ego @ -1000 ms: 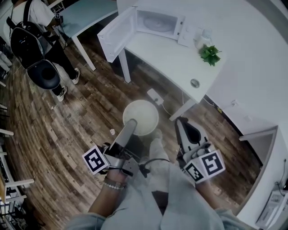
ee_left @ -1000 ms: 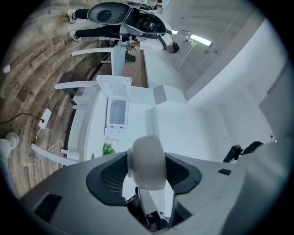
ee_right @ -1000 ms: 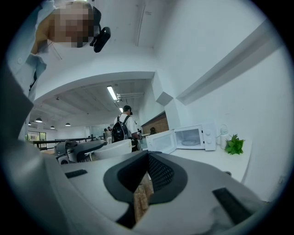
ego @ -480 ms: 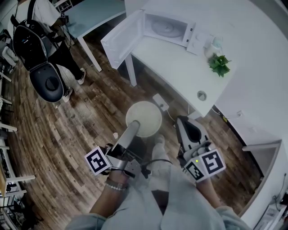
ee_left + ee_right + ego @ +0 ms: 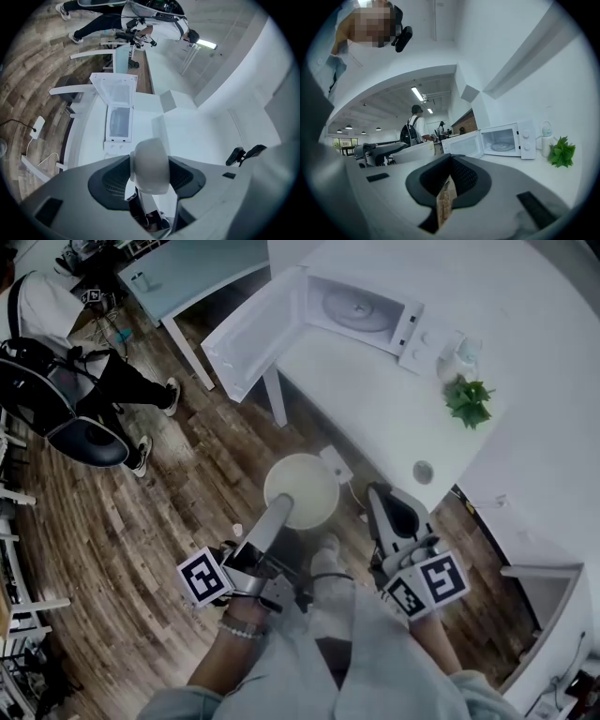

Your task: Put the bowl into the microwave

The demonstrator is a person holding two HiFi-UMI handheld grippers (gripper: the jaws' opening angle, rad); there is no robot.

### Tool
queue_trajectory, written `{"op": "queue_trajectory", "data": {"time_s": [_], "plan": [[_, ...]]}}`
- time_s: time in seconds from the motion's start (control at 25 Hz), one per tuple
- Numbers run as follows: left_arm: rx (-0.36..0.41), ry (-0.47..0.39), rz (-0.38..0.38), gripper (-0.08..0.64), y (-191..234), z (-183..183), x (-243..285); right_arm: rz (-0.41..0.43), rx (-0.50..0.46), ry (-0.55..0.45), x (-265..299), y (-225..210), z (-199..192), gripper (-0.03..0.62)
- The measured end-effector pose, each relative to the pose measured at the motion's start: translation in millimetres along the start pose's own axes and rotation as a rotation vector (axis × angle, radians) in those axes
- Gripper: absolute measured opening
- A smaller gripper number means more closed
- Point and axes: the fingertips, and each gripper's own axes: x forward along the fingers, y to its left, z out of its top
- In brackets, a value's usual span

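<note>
The white table (image 5: 375, 399) has drawn nearer. The left gripper (image 5: 281, 509) clamps the smooth round bowl (image 5: 307, 482), the right gripper (image 5: 379, 495) is closed and empty, and the boxy microwave (image 5: 361, 310) gapes open.

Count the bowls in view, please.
1. The white bowl is held by its rim in the left tongs, over the wooden floor. The open microwave holds none.

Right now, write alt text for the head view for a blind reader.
The left tool grips a white bowl by its rim above a wooden floor, the shut right tool empty beside it. Ahead, a table holds an open microwave.
</note>
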Motion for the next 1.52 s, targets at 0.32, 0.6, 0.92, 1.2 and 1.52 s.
{"op": "queue_trajectory", "data": {"time_s": [0.32, 0.6, 0.92, 1.2, 1.52], "plan": [[0.004, -0.041, -0.006, 0.229, 5.9, 17.9, 54.5, 0.047, -0.014, 0.009, 39.8, -44.0, 22.0, 0.002], [0.018, -0.061, -0.013, 0.229, 11.0, 29.4, 98.3, 0.068, -0.016, 0.01, 69.7, -86.6, 37.4, 0.002], [0.021, -0.076, -0.005, 0.229, 21.1, 35.9, 129.3, 0.091, -0.009, 0.028, 90.0, -112.9, 37.9, 0.002], [0.028, -0.076, 0.006, 0.229, 22.7, 42.8, 141.6, 0.071, 0.007, 0.023, 90.5, -126.4, 39.5, 0.002], [0.024, -0.076, 0.003, 0.229, 28.4, 70.2, 157.0, 0.019, 0.01, 0.009, 103.3, -141.8, 44.6, 0.002]]}}
